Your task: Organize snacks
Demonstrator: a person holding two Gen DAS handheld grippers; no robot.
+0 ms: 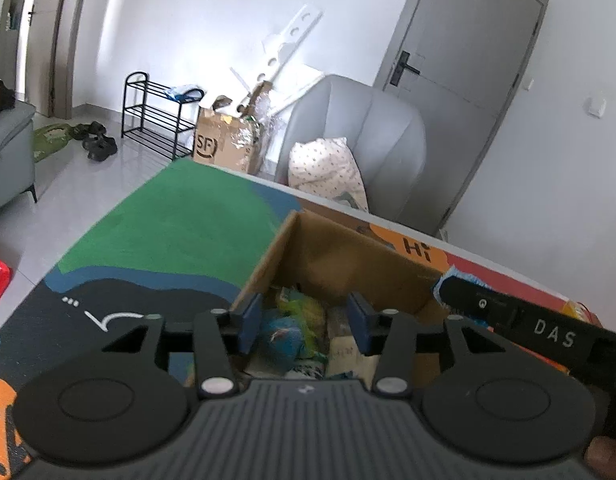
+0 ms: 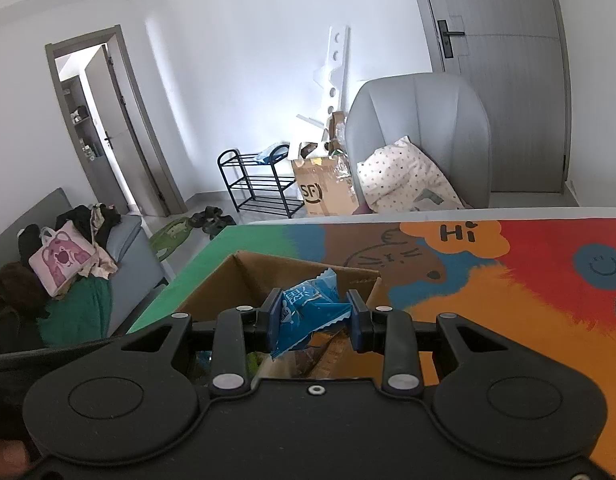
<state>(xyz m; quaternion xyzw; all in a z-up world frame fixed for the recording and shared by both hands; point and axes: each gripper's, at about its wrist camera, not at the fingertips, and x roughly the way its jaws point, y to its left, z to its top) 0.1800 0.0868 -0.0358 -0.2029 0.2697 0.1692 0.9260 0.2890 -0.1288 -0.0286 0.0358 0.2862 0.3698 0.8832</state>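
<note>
An open cardboard box (image 1: 340,256) stands on a colourful table mat (image 1: 180,220). Inside it lie several snack packets, among them a blue one (image 1: 282,338) and a yellow-green one (image 1: 304,308). My left gripper (image 1: 304,322) hangs over the box, open, with these packets below the gap and no pad pressing on them. My right gripper (image 2: 314,314) is shut on a blue snack packet (image 2: 308,312) above the box's (image 2: 252,280) near right part. That packet's frilled edge (image 1: 452,276) also shows in the left wrist view by the box's right rim.
Beyond the table's far edge stand a grey armchair (image 2: 424,128) with a dotted pillow (image 2: 404,180), a brown SF carton (image 2: 324,192) and a black shoe rack (image 2: 260,184). A grey sofa (image 2: 124,240) piled with clothes and bags is at the left. The mat (image 2: 508,300) stretches right of the box.
</note>
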